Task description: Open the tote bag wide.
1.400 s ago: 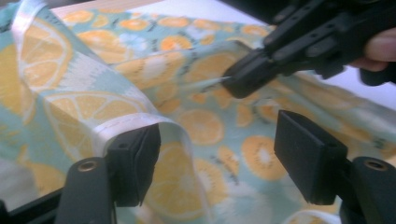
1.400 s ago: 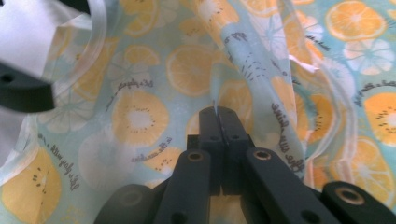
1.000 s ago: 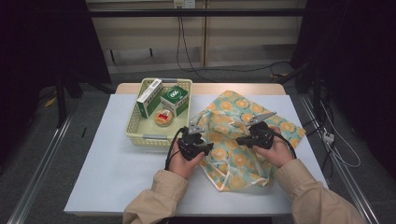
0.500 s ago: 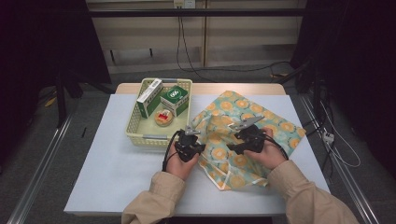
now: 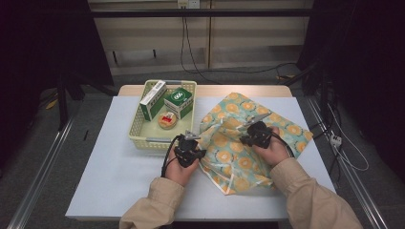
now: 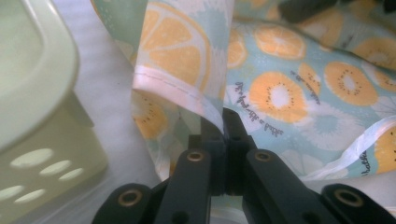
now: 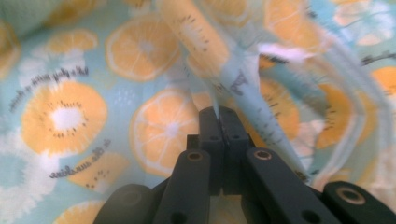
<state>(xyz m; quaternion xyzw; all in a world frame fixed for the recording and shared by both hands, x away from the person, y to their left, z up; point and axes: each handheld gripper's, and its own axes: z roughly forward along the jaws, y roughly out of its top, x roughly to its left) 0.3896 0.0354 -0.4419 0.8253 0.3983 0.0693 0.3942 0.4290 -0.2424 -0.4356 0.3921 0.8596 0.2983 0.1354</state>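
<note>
Your left gripper (image 5: 192, 144) is clamped on the white hem of the bag (image 5: 248, 138); in the left gripper view the jaws meet on that hem (image 6: 187, 93). Your right gripper (image 5: 248, 133) has just been closing, and its jaws now pinch a fold of the bag (image 7: 212, 100). The bag, fruit-slice print, lies crumpled on the table (image 5: 119, 167) at 3 o'clock from the basket (image 5: 138, 136), just beside it. The basket holds two boxes (image 5: 165, 98) and a small round tin (image 5: 167, 120).
</note>
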